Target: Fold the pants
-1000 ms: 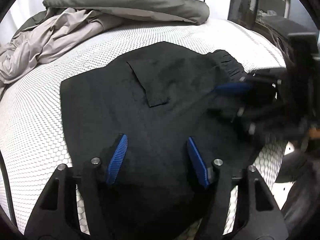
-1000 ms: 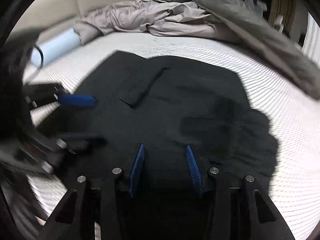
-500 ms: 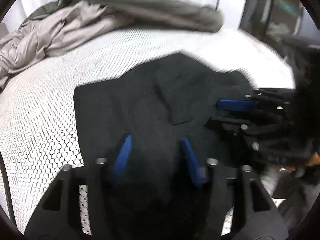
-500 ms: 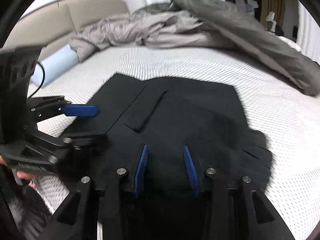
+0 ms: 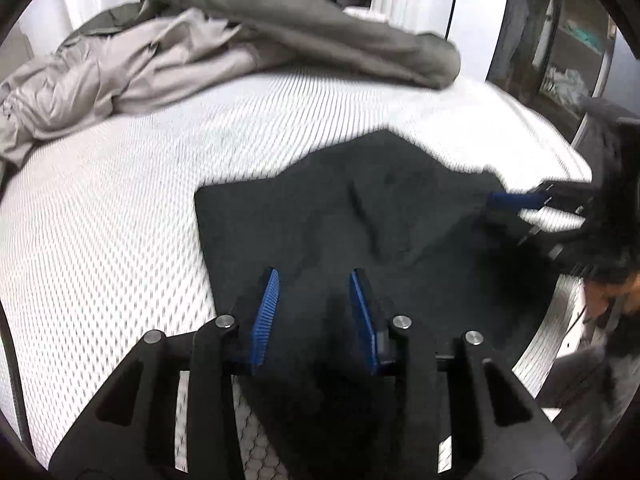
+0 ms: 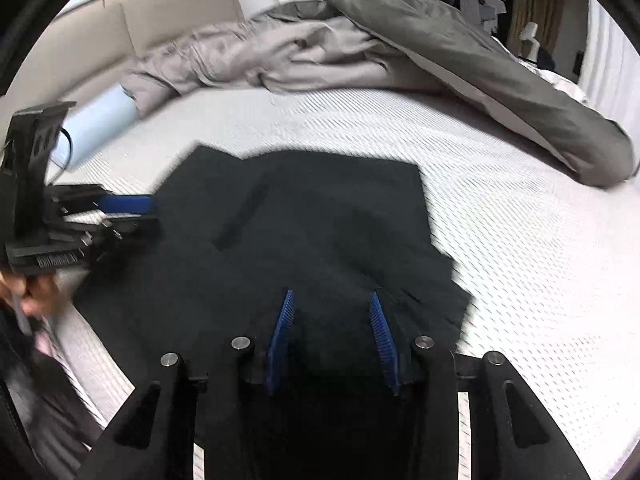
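Roughly, black fabric pants [image 6: 320, 232] lie lengthwise away from closing left gripper [image 5: 314, 312] and right gripper [image 6: 332, 336], cloth between both jaws, clamping unclear.

A crumpled grey duvet [image 6: 460, 52] lies heaped along the far side of the white honeycomb-textured bed [image 5: 100, 240], with a pale blue cylinder [image 6: 96, 124] lying near the beige headboard [image 6: 120, 28].

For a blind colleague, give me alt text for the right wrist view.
Black pants lie on a white mattress, their near edge between the right claw pads. The left claw reaches in beside them; a grey duvet is heaped behind.
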